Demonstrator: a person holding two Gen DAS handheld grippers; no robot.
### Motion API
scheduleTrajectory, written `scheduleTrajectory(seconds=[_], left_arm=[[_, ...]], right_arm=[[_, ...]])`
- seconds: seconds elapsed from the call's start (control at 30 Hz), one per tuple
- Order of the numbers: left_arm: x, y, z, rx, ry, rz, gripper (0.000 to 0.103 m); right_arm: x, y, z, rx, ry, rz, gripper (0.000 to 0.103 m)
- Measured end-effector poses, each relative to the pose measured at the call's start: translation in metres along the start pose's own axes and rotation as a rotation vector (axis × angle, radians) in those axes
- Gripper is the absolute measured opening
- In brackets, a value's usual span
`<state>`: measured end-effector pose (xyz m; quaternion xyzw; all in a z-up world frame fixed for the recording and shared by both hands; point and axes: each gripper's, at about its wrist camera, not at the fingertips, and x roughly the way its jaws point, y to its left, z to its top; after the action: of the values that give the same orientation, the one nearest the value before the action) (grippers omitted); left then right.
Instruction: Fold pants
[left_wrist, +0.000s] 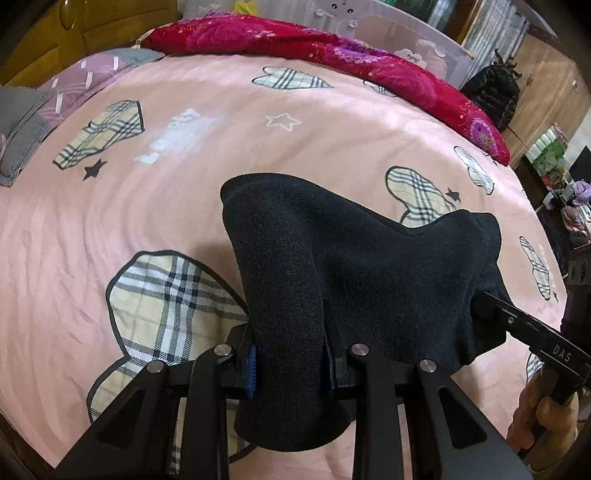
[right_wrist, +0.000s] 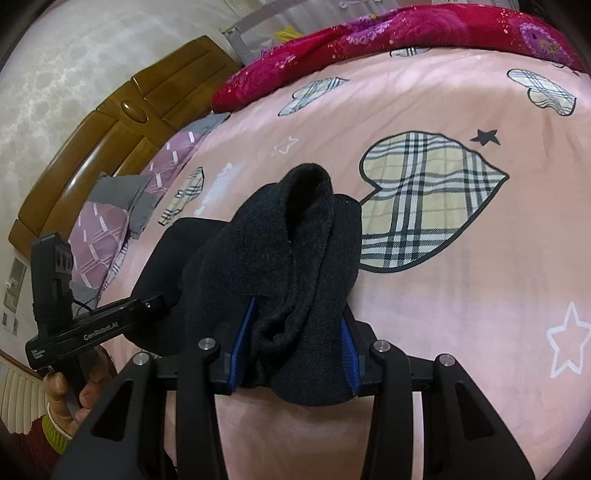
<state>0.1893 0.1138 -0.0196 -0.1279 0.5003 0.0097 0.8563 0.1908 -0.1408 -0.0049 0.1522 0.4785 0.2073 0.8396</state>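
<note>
Black knit pants (left_wrist: 332, 266) hang bunched between my two grippers above a pink bedsheet (left_wrist: 110, 229). My left gripper (left_wrist: 290, 362) is shut on one end of the pants, cloth draped over and between its blue pads (left_wrist: 252, 369). My right gripper (right_wrist: 295, 350) is shut on the other end of the pants (right_wrist: 295, 258), the fabric squeezed between its blue pads (right_wrist: 347, 347). The right gripper also shows in the left wrist view (left_wrist: 524, 328), and the left gripper in the right wrist view (right_wrist: 110, 325), each entering the cloth from the side.
The pink sheet (right_wrist: 461, 314) carries plaid heart prints and stars. A red floral quilt (left_wrist: 332, 48) lies along the far edge. Purple and grey pillows (right_wrist: 110, 221) rest against a wooden headboard (right_wrist: 122, 122). A dark bag (left_wrist: 495, 96) sits beyond the bed.
</note>
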Motion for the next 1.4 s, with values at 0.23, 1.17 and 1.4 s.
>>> scheduleTrajectory(seconds=[0.23, 1.17, 1.4], left_arm=[[0.014, 0.006, -0.007, -0.004, 0.024, -0.014, 0.031], [-0.009, 0.004, -0.029, 0.094, -0.031, 0.108, 0.069], [-0.021, 0.004, -0.039, 0.107, -0.055, 0.135, 0.078]], right_arm=[[0.016, -0.009, -0.004, 0.004, 0.038, -0.045, 0.053], [-0.005, 0.005, -0.010, -0.100, -0.007, -0.092, 0.073], [-0.013, 0.017, -0.016, -0.128, -0.022, -0.091, 0.079]])
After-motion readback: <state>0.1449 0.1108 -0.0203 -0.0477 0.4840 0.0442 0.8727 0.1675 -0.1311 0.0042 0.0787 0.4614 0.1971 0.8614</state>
